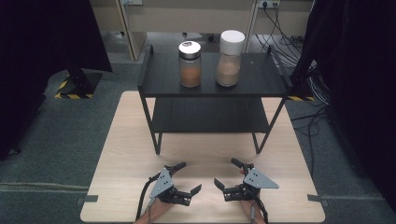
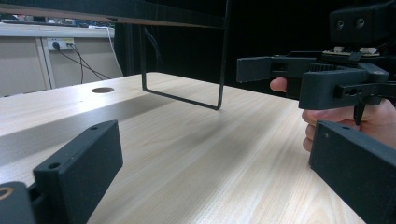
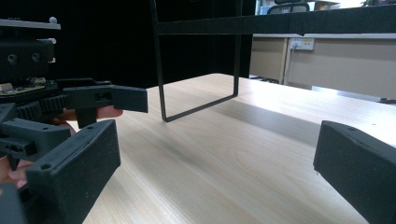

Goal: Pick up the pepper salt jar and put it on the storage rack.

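On top of the black shelf (image 1: 159, 79) stand 2 jars, a brown-powder jar (image 1: 189, 64) and a white-lid jar (image 1: 229, 58), near each other. Down at the table (image 1: 126, 154) near edge, the left gripper (image 1: 192, 193) and right gripper (image 1: 221, 186) face each other, jaws apart, empty. No step seems started; next probably a reach up to a jar.

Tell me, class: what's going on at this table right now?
A person holds a gripper in each hand at the near edge of a wooden table. The left gripper and right gripper face each other, both open and holding nothing. Beyond them stands a black two-tier shelf. On its top tier sit two jars side by side: one with a silver lid, one with a white lid. Neither is being touched.
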`<action>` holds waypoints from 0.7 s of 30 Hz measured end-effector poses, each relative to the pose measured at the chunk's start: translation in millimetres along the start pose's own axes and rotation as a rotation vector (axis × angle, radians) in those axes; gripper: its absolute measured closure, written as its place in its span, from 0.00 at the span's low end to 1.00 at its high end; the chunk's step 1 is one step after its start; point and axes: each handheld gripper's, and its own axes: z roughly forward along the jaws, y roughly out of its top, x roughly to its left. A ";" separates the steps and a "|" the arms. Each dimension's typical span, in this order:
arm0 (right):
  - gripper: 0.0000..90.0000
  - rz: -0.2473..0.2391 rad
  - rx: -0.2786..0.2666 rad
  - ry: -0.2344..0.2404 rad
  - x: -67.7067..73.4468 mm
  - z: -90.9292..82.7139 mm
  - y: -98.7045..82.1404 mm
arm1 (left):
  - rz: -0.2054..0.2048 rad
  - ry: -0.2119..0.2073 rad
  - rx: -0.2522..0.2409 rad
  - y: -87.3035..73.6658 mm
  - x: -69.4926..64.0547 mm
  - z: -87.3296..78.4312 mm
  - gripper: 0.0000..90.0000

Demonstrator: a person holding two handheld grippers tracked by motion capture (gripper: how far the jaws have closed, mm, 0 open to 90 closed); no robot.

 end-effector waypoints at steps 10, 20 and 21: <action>0.01 -0.003 -0.002 0.002 -0.2 -0.8 0.1 | 0.001 0.003 0.001 0.0 -0.2 0.1 0.03; 0.01 -0.002 0.000 -0.002 0.0 -0.3 0.2 | -0.001 0.002 0.000 0.0 0.0 0.0 0.03; 0.01 -0.003 -0.001 -0.003 -0.1 -0.4 0.1 | 0.000 0.002 0.000 0.0 -0.1 0.1 0.03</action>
